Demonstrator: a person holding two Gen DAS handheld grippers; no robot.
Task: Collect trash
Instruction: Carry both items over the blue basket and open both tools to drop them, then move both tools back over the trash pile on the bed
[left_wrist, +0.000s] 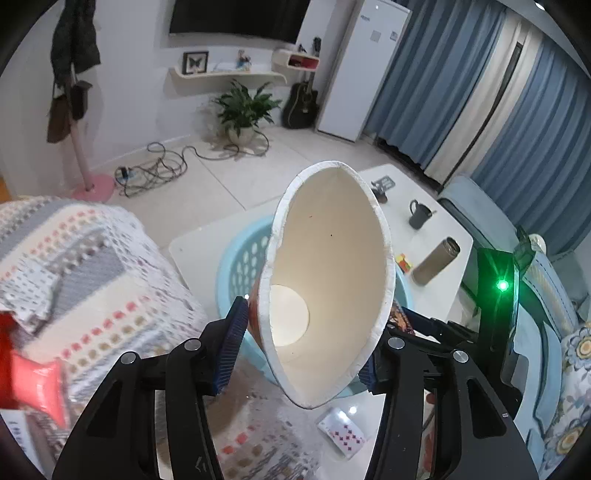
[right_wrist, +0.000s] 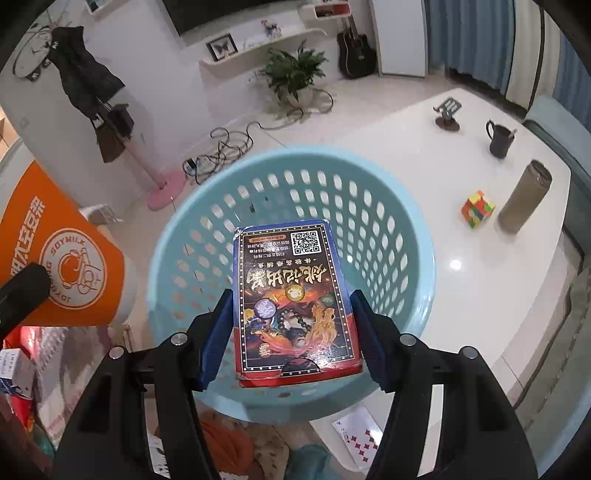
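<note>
My left gripper (left_wrist: 306, 343) is shut on an orange paper cup (left_wrist: 332, 266), squeezed oval, its empty cream inside facing the camera. The cup shows at the left of the right wrist view (right_wrist: 62, 254), orange with a soymilk logo. My right gripper (right_wrist: 291, 332) is shut on a blue and red card box (right_wrist: 291, 295) and holds it above the light blue perforated basket (right_wrist: 384, 206). The basket (left_wrist: 240, 258) stands on the white table, behind the cup in the left wrist view.
On the white table (right_wrist: 461, 295) are a Rubik's cube (right_wrist: 477, 208), a brown flask (right_wrist: 524, 195), a dark mug (right_wrist: 500, 140), a phone stand (right_wrist: 448, 112) and a playing card (right_wrist: 358, 435). A patterned cloth (left_wrist: 92, 266) lies left. Cables, a plant and a guitar are on the floor beyond.
</note>
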